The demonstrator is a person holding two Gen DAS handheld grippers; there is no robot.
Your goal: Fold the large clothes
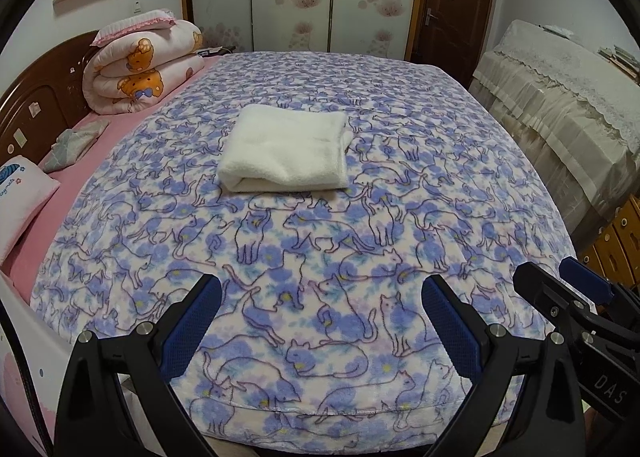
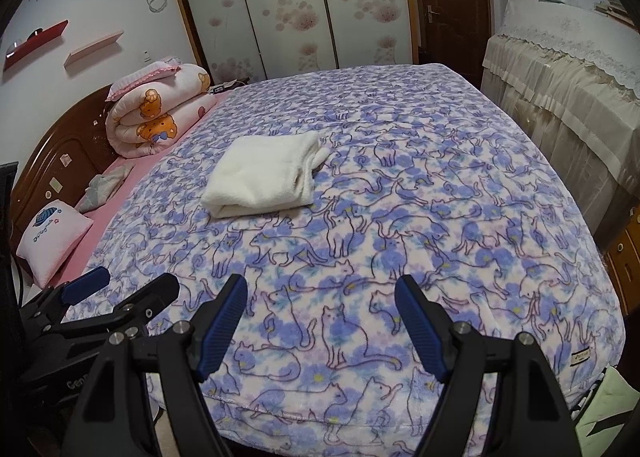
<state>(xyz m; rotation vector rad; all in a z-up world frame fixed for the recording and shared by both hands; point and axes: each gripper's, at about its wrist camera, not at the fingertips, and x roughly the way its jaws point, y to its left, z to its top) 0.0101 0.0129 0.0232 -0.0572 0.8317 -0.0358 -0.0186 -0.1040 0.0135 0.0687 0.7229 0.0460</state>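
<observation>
Nearest the cameras, the left gripper (image 1: 322,293) and the right gripper (image 2: 322,293) hang side by side over the near edge of the bed (image 2: 132,165), both tilted downward. Each has its jaws spread wide apart with nothing between them, only the blanket (image 1: 320,249) beneath. The blanket, printed with blue flowers and outlined cats, covers most of the bed and drapes over its near edge.

Farther in, near the middle of the bed, the white garment (image 1: 286,149) lies on the blanket folded into a thick rectangle, well apart from both grippers. Left of it, by the wooden headboard (image 2: 52,161), sit a small pink pillow (image 2: 54,243) and a rolled quilt with bear prints (image 1: 146,65). Beyond the bed stand wardrobe doors with flower patterns (image 2: 288,5) and a brown door (image 2: 452,5). A cloth-covered cabinet (image 2: 560,97) stands on the right.
</observation>
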